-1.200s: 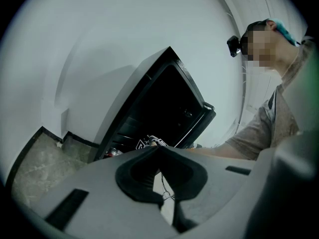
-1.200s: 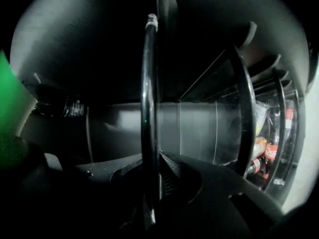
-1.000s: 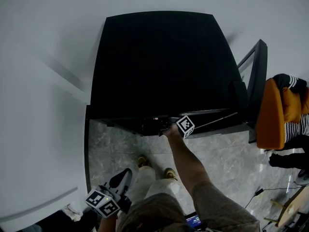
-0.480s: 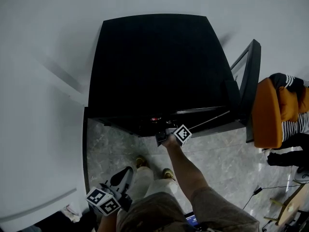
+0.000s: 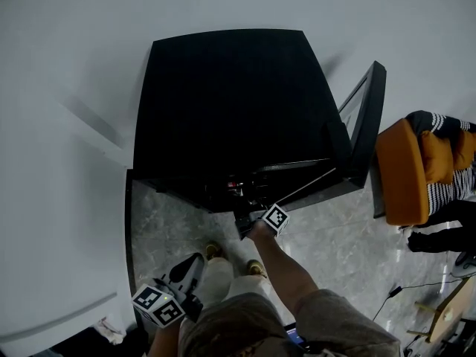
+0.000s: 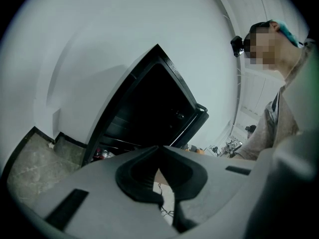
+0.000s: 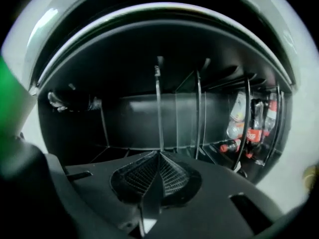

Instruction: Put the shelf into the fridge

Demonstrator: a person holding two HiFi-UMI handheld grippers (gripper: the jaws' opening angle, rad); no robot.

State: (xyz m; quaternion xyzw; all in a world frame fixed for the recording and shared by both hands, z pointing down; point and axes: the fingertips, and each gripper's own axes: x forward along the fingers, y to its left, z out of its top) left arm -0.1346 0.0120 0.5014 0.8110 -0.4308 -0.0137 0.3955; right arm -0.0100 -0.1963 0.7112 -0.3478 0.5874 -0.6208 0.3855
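A black fridge stands against the white wall, its door swung open to the right. My right gripper is just in front of the fridge's open front. In the right gripper view the right gripper is shut on the near edge of a thin glass shelf, which I see edge-on running into the dark interior. My left gripper hangs low beside the person's leg, away from the fridge. In the left gripper view the left gripper is shut with nothing in it, and the fridge lies beyond.
Other glass shelves and several cola bottles sit inside the fridge at the right. An orange chair with a seated person's striped sleeve is close to the open door. A cable lies on the marble floor.
My right gripper has drawn back a little from the fridge's front edge toward the person, still shut on the shelf. The left gripper has stayed by the leg.
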